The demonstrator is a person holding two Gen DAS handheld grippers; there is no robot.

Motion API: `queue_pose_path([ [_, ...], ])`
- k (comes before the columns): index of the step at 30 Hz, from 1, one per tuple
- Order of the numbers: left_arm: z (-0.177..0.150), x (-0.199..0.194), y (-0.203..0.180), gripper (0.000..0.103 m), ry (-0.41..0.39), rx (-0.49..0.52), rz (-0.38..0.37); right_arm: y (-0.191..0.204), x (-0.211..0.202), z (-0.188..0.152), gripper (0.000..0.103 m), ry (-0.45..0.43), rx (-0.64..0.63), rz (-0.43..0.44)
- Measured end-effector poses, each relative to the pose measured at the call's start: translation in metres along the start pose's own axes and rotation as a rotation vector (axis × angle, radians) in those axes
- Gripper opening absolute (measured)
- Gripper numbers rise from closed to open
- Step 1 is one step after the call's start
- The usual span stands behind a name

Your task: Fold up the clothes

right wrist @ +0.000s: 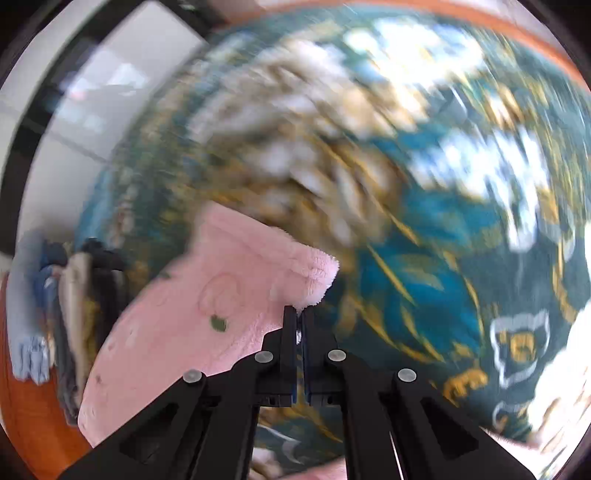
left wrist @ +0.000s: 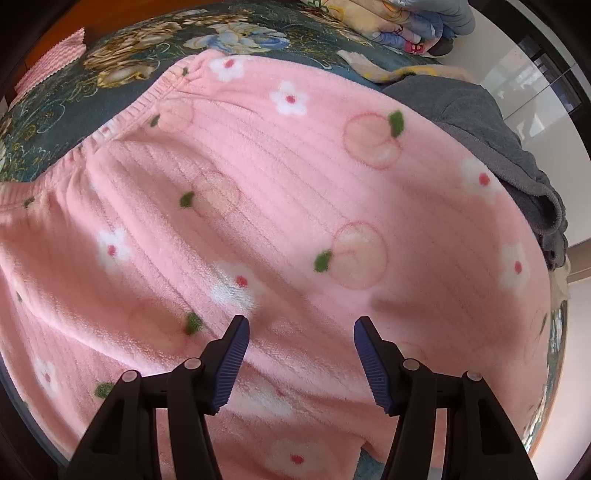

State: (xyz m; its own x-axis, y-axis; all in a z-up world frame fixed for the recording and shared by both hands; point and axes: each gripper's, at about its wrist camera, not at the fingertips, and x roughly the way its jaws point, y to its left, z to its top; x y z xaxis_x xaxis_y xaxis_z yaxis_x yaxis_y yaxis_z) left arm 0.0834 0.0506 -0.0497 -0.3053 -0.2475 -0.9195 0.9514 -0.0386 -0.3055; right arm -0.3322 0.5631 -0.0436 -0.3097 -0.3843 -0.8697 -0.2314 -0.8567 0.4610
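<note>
Pink fleece pyjama pants (left wrist: 280,206) with peach and flower print lie spread on the dark green floral bedspread (left wrist: 59,110), elastic waistband at the upper left. My left gripper (left wrist: 301,328) is open just above the fabric and holds nothing. My right gripper (right wrist: 300,314) is shut on an edge of the pink pants (right wrist: 207,295), lifting that end above the bedspread (right wrist: 424,240). The right wrist view is blurred by motion.
A dark grey garment (left wrist: 491,133) lies to the right of the pink pants near the bed edge. A pile of folded clothes (left wrist: 399,22) sits at the far side and also shows in the right wrist view (right wrist: 55,314). A pink cloth (left wrist: 51,59) lies at the far left.
</note>
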Motion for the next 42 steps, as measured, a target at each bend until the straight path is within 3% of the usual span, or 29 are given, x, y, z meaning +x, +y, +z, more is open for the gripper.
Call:
queue_pose_path([
  [3,-0.001,-0.005,0.008,0.063,-0.002,-0.02,-0.014,-0.014,0.009,-0.011,0.003,0.021,0.053,0.012],
  [7,-0.001,-0.011,0.031,0.063,0.009,-0.122,-0.063,0.003,-0.009,0.0,0.005,-0.019,0.0,-0.043],
  [11,0.008,-0.02,0.058,0.063,0.015,-0.239,-0.15,0.02,-0.035,0.013,0.029,-0.127,-0.033,-0.096],
  [13,0.021,-0.026,0.068,0.063,0.005,-0.26,-0.172,0.039,-0.03,0.013,0.029,-0.101,-0.056,-0.05],
  [15,0.027,-0.028,0.06,0.063,0.003,-0.282,-0.19,0.062,-0.019,0.011,0.036,-0.052,-0.081,0.01],
  [16,0.04,-0.03,0.064,0.063,0.006,-0.309,-0.209,0.073,-0.013,0.01,0.038,-0.027,-0.094,0.039],
  [18,0.097,-0.037,0.092,0.064,0.016,-0.37,-0.255,0.096,-0.001,0.005,0.048,0.021,-0.107,0.098],
  [21,0.148,-0.029,0.076,0.065,0.037,-0.434,-0.284,0.127,0.027,-0.006,0.05,0.075,-0.057,0.129],
  [25,0.237,0.027,0.048,0.066,0.095,-0.418,-0.212,0.168,0.065,-0.011,0.05,0.134,-0.011,0.079],
  [28,0.234,0.035,0.049,0.066,0.15,-0.34,-0.077,0.192,0.079,-0.008,0.05,0.095,-0.043,-0.059],
  [31,0.232,0.042,0.04,0.066,0.229,-0.213,0.06,0.204,0.097,-0.004,0.05,0.102,-0.095,-0.272],
  [33,0.233,0.047,0.036,0.066,0.254,-0.183,0.107,0.198,0.106,-0.004,0.05,0.103,-0.059,-0.356],
  [40,0.234,0.063,0.039,0.066,0.293,-0.221,0.134,0.189,0.118,-0.002,0.05,0.118,-0.038,-0.397],
  [42,0.231,0.067,0.046,0.063,0.302,-0.245,0.129,0.184,0.117,0.0,0.04,0.134,-0.03,-0.399],
])
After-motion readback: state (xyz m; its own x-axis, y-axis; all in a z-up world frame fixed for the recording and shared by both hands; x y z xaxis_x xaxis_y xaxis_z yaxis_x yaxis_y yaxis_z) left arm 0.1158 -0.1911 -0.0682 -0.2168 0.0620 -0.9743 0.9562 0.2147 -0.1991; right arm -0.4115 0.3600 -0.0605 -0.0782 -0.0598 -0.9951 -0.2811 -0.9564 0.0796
